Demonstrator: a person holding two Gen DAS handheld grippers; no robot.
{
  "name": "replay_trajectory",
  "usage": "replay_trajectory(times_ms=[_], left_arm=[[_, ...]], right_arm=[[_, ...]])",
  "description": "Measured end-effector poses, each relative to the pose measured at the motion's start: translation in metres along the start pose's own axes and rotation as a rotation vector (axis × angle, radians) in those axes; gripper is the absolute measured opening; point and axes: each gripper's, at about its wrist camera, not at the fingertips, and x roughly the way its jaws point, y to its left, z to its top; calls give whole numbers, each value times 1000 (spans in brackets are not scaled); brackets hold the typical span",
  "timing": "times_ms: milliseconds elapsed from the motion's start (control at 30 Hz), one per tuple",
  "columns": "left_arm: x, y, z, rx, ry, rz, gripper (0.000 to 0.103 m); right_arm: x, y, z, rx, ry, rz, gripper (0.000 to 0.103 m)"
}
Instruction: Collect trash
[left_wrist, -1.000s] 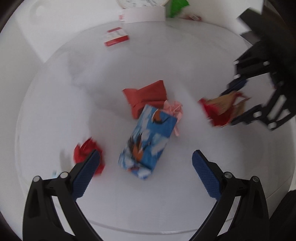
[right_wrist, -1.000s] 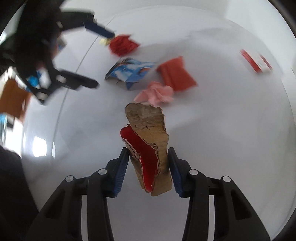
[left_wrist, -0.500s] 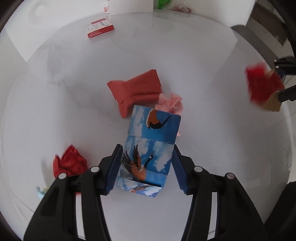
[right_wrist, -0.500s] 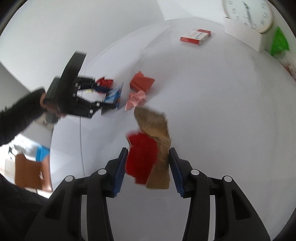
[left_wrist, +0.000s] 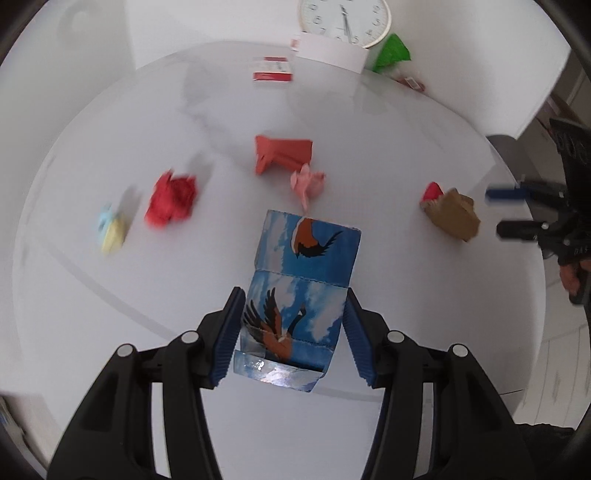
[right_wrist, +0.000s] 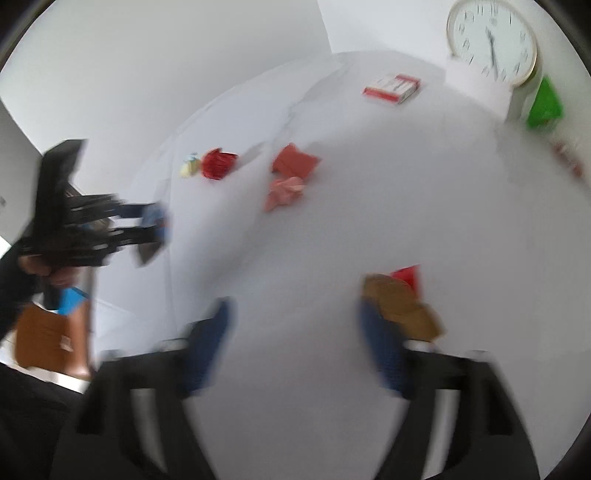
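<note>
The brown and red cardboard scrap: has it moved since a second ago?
Yes. The cardboard scrap has left the opening right gripper and is now beside its right finger, near the table edge, away from the pink wad.

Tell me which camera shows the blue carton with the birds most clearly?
The left wrist view. There the blue carton fills the middle, sharp, gripped between the left tongs, its bird pictures plain. The right wrist view is blurred: only a smeared blue scrap of it shows at the far left.
</note>
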Motion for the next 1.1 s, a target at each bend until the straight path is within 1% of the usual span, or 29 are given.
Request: replay_trajectory(times_ms=[33, 67, 133, 200, 267, 367, 500, 633, 767, 933, 1000, 1067, 1100], left_arm=[[-8, -2, -9, -20, -4, 6, 52], [-13, -2, -16, -35, -8, 11, 52], [-22, -4, -28, -90, -14, 27, 52], [-30, -5, -43, -157, -18, 41, 52], [-39, -6, -57, -232, -26, 60, 52], [-53, -10, -78, -316, -39, 95, 52], [-68, -15, -97, -375, -54, 128, 52], [-79, -17, -116, -414, -57, 164, 52], [-90, -17, -133, -468, -68, 187, 52], [-103, -19, -152, -511, -76, 222, 52], [-107, -18, -158, -527, -79, 232, 52], [-111, -18, -163, -542, -84, 243, 52], [-114, -17, -166, -550, -88, 247, 52]], right_arm=[[-5, -1, 2, -43, -5, -53, 97], [-7, -3, 5, -78, 1, -79, 100], [-5, -11, 12, -165, 37, -132, 100], [8, -23, 17, -192, 84, -140, 100], [27, -34, 20, -194, 137, -127, 100], [54, -40, 18, -182, 186, -71, 100], [69, -29, 10, -182, 203, -2, 100], [76, -12, 2, -236, 226, 24, 100], [84, -3, -6, -303, 233, -63, 100], [94, -12, -13, -311, 243, -162, 100], [97, -16, -16, -305, 252, -186, 91], [100, -21, -18, -277, 270, -177, 69], [100, -25, -19, -249, 276, -167, 62]])
